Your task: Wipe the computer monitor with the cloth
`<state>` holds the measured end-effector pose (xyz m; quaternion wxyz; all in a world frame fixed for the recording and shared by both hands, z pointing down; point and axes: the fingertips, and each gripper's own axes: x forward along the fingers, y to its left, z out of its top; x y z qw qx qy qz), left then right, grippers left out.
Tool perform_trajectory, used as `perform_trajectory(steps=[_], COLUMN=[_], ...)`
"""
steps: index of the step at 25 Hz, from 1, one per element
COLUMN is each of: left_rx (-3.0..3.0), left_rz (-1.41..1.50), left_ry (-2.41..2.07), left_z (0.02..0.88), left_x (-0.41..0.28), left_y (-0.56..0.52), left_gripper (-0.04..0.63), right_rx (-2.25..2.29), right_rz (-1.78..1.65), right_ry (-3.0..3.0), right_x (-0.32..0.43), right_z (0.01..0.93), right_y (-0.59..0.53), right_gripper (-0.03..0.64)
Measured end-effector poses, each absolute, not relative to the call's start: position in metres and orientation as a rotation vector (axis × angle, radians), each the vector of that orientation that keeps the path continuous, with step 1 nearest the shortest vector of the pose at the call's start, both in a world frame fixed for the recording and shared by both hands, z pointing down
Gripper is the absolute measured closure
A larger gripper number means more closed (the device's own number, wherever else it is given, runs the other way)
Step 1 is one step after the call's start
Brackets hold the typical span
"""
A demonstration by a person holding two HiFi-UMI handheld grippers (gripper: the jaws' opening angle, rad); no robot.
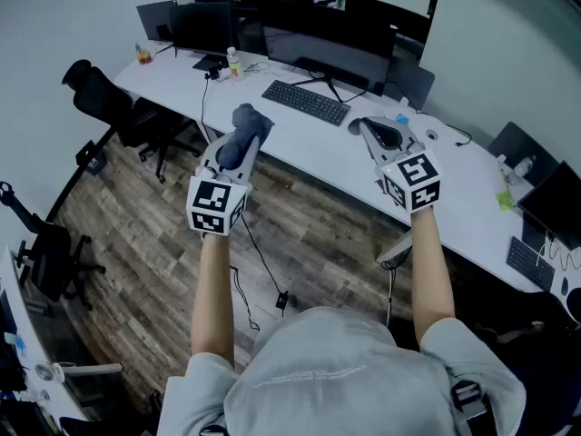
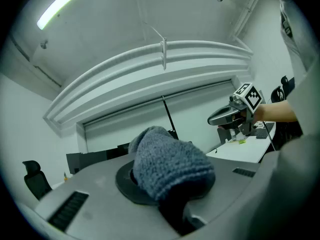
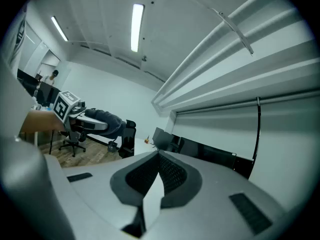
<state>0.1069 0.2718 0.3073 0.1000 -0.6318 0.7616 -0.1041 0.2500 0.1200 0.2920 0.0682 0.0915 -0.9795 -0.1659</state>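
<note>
Stage shown: preparation – cloth secured, wiping not yet begun.

Nearest the viewer, two bare forearms extend from a grey shirt (image 1: 336, 375), each carrying a gripper with a cube of black-and-white square markers. The left gripper (image 1: 243, 145) has its jaws clamped on the cloth (image 1: 250, 121), a blue-grey, nubby terry fabric bunched into a soft rounded lump that drapes over the jaw tips and hides them. The right gripper (image 1: 370, 131) is smooth grey plastic with dark cross-hatched pads. Its jaws meet at the tips with nothing between them.

Both grippers are held over the wood-plank floor (image 1: 300, 234), just short of the near edge of the long white desk (image 1: 345, 166), which has a flat matte top.

On the desk, a slim black keyboard (image 1: 306, 102) lies in front of the computer monitor (image 1: 336, 48), a wide, dark, glossy panel on a thin splayed stand, standing at the far side against the wall. A smaller monitor (image 1: 204, 25) stands to its left, and a black office chair (image 1: 113, 103) is at the far left.

The cloth is well apart from the screen, with the desk between them. What remains, by this judgement, is the whole reach and every wiping pass across the panel.
</note>
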Motion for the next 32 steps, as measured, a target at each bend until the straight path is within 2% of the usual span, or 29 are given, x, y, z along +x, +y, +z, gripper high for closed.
perform_trajectory(steps=[22,32], left_rx=[-1.846,-1.851], left_rz=[-0.278,-0.322], left_ry=[2.296,2.363], left_z=[0.327,0.353], left_x=[0.04,-0.01], left_y=[0.302,0.254], left_gripper=[0.545,0.543], right_rx=[0.314,0.263], right_rz=[-0.43,-0.413], right_ry=[-2.963,-2.98], right_x=[0.204,0.153], right_z=[0.301,0.319], right_y=[0.14,0.078], right_gripper=[0.616,0.616])
